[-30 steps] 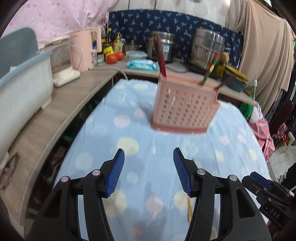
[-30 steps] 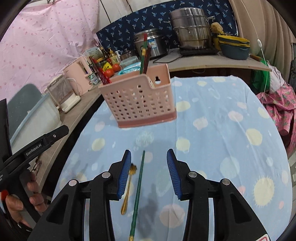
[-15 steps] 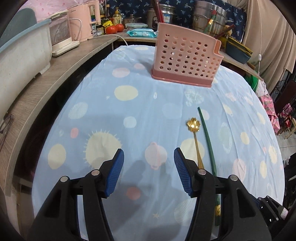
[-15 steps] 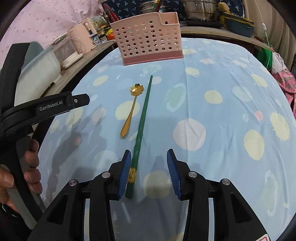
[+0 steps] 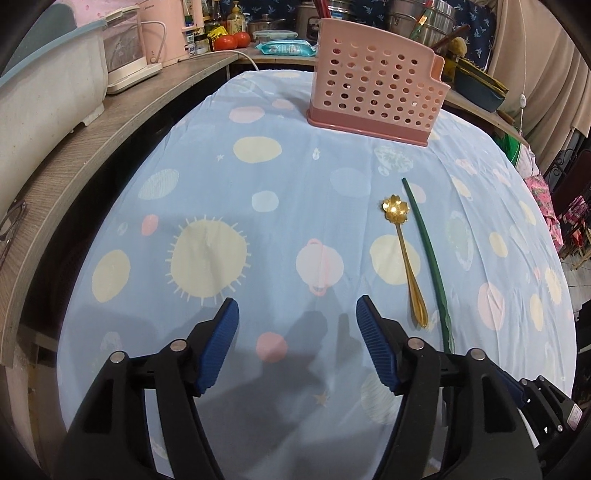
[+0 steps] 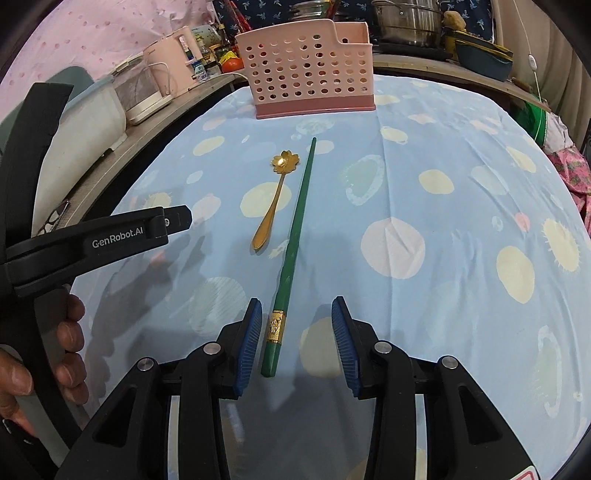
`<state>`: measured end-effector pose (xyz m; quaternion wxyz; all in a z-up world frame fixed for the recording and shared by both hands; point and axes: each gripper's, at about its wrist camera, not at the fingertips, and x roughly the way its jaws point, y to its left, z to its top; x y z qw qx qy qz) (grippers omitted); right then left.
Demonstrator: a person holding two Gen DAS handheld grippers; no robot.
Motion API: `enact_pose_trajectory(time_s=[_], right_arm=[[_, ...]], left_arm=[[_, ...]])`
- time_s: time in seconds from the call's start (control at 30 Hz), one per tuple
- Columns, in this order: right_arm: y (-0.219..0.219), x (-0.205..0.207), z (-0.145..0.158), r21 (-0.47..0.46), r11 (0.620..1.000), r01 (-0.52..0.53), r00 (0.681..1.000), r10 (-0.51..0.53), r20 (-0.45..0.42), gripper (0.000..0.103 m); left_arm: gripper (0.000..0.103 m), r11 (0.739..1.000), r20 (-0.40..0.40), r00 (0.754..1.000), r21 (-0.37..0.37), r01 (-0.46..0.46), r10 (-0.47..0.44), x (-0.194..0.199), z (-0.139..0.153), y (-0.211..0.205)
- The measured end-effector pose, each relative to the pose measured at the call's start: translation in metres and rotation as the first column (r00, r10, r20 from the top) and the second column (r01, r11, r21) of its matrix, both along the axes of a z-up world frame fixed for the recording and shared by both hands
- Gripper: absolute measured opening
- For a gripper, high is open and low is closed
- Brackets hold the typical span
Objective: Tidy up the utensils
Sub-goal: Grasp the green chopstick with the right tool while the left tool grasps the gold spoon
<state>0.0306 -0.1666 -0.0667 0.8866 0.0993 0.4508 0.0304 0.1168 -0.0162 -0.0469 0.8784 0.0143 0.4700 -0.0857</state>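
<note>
A gold flower-bowl spoon (image 6: 275,195) and a green chopstick (image 6: 295,236) lie side by side on the blue spotted tablecloth (image 6: 443,177). A pink perforated utensil basket (image 6: 306,83) stands at the far end. My right gripper (image 6: 296,325) is open, low over the cloth, with the chopstick's thick gold-banded end between its pads, untouched. My left gripper (image 5: 297,325) is open and empty, left of the spoon (image 5: 402,251) and chopstick (image 5: 428,254); the basket (image 5: 376,92) is ahead of it.
A wooden counter (image 5: 92,147) runs along the left with a blue-white tub (image 5: 44,85), a steamer and a pink kettle (image 5: 173,33). Pots, tomatoes and bottles stand behind the basket. The other gripper's body (image 6: 92,240) and a hand show at left in the right wrist view.
Both grippers drew back from the basket and dropped toward the cloth. The spoon and chopstick came fully into view; the chopstick's end now lies between the right gripper's pads.
</note>
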Motion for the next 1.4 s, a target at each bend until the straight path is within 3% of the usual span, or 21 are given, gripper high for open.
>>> enact_pose_trajectory(time_s=[0.2, 0.33, 0.57, 1.0, 1.2, 1.4], right_arm=[[0.007, -0.001, -0.004, -0.041, 0.999, -0.016, 1.000, 0.016, 0.001, 0.035], [0.015, -0.002, -0.005, -0.125, 0.992, -0.032, 0.999, 0.034, 0.013, 0.025], [0.008, -0.002, -0.006, -0.121, 0.993, -0.020, 1.000, 0.022, 0.018, 0.008], [-0.024, -0.001, -0.005, -0.062, 0.996, 0.069, 0.998, -0.068, 0.018, 0.007], [-0.035, -0.001, -0.006, -0.041, 0.995, 0.089, 0.996, -0.089, 0.015, 0.007], [-0.035, 0.001, -0.008, -0.033, 0.996, 0.082, 0.997, -0.082, 0.013, 0.007]], left_arm=[[0.063, 1.000, -0.007, 1.000, -0.004, 0.004, -0.004, 0.001, -0.002, 0.000], [0.063, 1.000, -0.012, 1.000, -0.006, 0.006, -0.006, 0.000, -0.004, 0.000], [0.064, 1.000, -0.020, 1.000, -0.012, 0.016, -0.016, -0.001, -0.005, -0.003], [0.068, 0.988, -0.075, 0.990, -0.108, 0.107, -0.115, 0.001, -0.010, -0.034], [0.067, 0.986, -0.074, 0.987, -0.096, 0.138, -0.145, 0.006, -0.017, -0.054], [0.050, 0.985, -0.056, 0.985, -0.054, 0.163, -0.166, 0.007, -0.018, -0.066]])
